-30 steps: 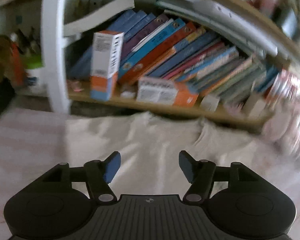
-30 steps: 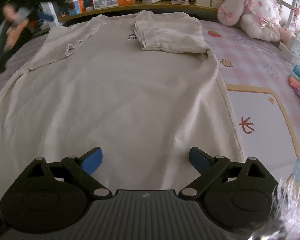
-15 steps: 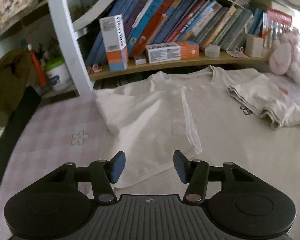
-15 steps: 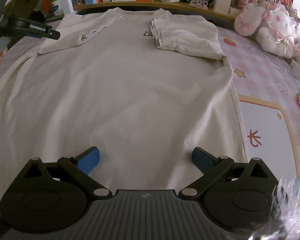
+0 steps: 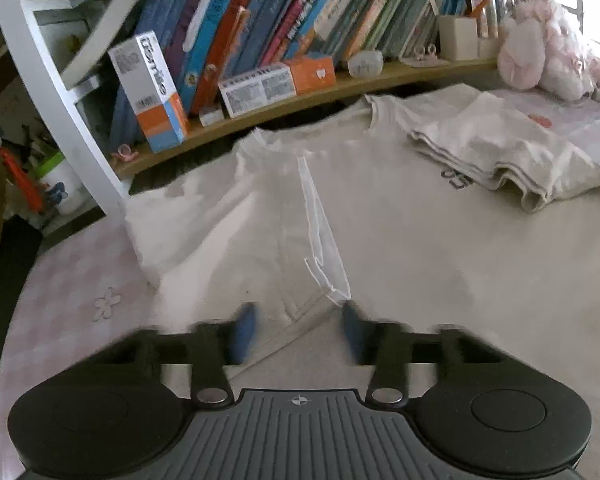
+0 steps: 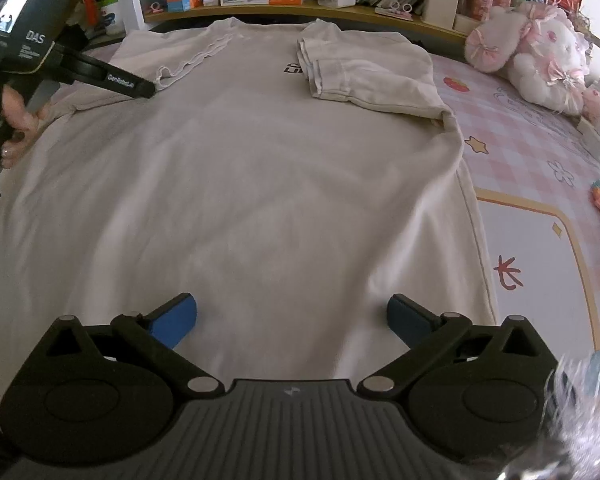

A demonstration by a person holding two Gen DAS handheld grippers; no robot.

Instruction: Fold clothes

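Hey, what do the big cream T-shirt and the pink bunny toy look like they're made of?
T-shirt: soft matte knit, probably cotton; it drapes in gentle wrinkles, with stitched hems. Bunny toy: fuzzy plush, likely synthetic pile, with shinier bows that look like satin.

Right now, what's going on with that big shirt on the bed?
A person is folding a cream T-shirt spread flat on a pink bedcover. One sleeve is already folded inward. The left hand-held gripper is at the other sleeve, jaws just closing around its hem but not yet pressing. The right hand-held gripper hovers wide open over the shirt's lower part.
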